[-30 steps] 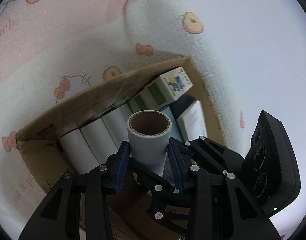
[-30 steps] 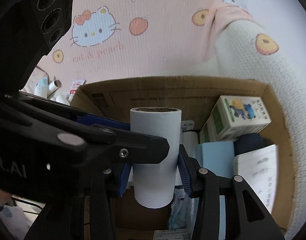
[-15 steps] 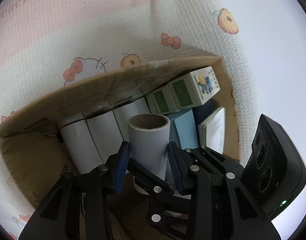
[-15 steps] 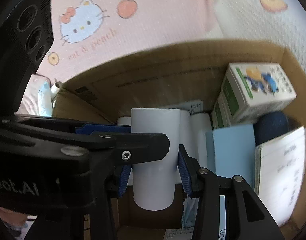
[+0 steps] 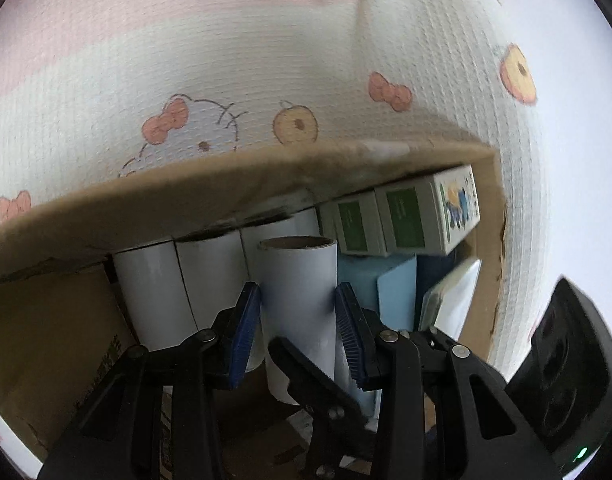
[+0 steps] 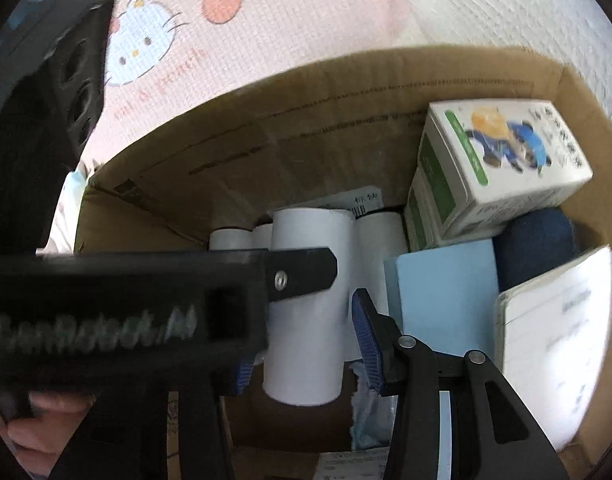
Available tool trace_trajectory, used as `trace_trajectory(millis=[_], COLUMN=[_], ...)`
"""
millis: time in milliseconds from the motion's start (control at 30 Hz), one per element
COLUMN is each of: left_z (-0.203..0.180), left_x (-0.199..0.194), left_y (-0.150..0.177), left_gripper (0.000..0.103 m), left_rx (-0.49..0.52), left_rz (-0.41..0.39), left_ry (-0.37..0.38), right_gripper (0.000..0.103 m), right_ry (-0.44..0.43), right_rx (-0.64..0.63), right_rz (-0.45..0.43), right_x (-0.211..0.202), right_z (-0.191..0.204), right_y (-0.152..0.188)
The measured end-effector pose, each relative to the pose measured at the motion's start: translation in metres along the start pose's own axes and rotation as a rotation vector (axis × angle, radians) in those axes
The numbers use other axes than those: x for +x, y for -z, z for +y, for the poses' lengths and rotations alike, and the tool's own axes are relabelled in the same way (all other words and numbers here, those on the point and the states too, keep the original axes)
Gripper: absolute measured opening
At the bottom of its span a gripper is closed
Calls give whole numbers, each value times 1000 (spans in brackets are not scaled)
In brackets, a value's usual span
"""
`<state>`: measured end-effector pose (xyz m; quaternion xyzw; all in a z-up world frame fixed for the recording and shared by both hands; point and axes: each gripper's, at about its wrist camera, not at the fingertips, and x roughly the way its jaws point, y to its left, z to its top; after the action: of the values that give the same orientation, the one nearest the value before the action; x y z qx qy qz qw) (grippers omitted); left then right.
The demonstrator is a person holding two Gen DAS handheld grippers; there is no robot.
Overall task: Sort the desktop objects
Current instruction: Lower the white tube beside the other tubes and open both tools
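Left tongs: we saw the left gripper point(image 5: 299, 322) with its blue ribbed pads pressed on both sides of a white paper roll with a brown cardboard core point(image 5: 300, 304), so it was clamped on that roll.
Right tongs: we saw the right gripper point(image 6: 306, 344) closed around the same white roll point(image 6: 306, 320); its right pad lay against the roll's side, while its left pad was mostly hidden behind the left gripper's black body.
Roll's place: we found it upright inside the open brown cardboard box point(image 5: 154, 204), its lower end not visibly resting on the floor of the box.
Neighbours on one side: we counted other white paper rolls point(image 5: 174, 284) standing in a row just beside it along the box wall.
Neighbours on the other side: we noted a pale blue flat card point(image 6: 446, 296), a white-and-green printed carton point(image 6: 502, 160), a dark blue rounded object point(image 6: 534, 240) and a white booklet point(image 6: 558, 344).
Surroundings: we saw the box on a pink-and-white cartoon-cat cloth point(image 5: 210, 92).
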<state>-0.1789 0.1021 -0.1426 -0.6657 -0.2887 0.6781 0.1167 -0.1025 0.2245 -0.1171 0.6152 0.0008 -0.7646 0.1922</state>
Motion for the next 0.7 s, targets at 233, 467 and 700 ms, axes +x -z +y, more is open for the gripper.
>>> trace_trajectory(millis=[233, 467, 700], left_z=[8, 7, 5], left_x=[-4, -17, -41], left_y=[-2, -1, -6], left_gripper=[43, 43, 31], left_rx=[-88, -90, -9], left_rz=[5, 23, 1], left_ry=[-5, 57, 47], right_gripper=[42, 40, 40], right_ry=[25, 20, 39], right_rx=[-41, -54, -77], right_rz=[14, 30, 31], right_x=[-6, 2, 5], right_z=[6, 9, 19], right_y=[10, 18, 15])
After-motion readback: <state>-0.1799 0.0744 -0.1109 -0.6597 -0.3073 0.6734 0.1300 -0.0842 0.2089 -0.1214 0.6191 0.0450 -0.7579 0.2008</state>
